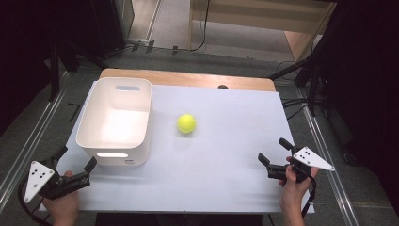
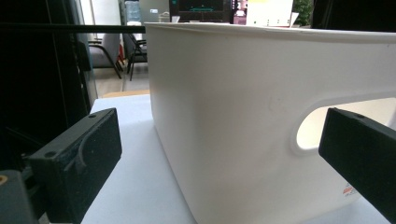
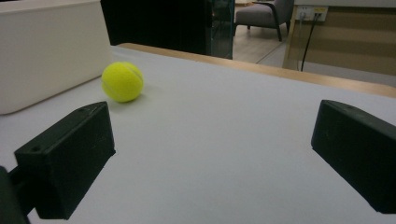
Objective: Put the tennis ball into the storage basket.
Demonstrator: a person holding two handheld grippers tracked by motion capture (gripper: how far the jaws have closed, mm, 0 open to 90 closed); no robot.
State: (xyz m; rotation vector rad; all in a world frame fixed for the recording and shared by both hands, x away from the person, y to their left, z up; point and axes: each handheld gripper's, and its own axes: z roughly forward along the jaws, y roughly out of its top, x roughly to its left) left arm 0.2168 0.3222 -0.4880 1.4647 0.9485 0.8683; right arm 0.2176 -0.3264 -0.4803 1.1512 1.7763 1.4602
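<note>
Both hand-held tools stand with jaws spread wide and nothing between them: the left gripper (image 1: 75, 165) sits at the near left corner of the table, the right gripper (image 1: 273, 151) near the right edge, each held by a hand coming in from below.

Around everything lies the room: a dark grey floor (image 1: 226, 61) with cables trailing across it, metal rails running down both sides, black equipment at the far left, and a pale wooden cabinet (image 1: 263, 23) beyond the table. From the left gripper view, chairs (image 2: 123, 56) and a lit screen show in the distance past the bin; from the right gripper view, a grey armchair (image 3: 266, 16) stands on the far floor.

Next in size is the table (image 1: 221, 160), topped with a pale bluish-white sheet, a strip of its wooden edge showing along the far side.

On its left part stands a white plastic bin (image 1: 143, 136), upright, open and empty, with slot handles in its near and far walls. The left gripper points at its near wall from close by, without touching it.

Smallest is the yellow-green tennis ball (image 1: 187, 124), resting on the sheet just right of the bin, apart from it, and well apart from both grippers. In the right gripper view it lies ahead and to the left (image 3: 122, 82).
</note>
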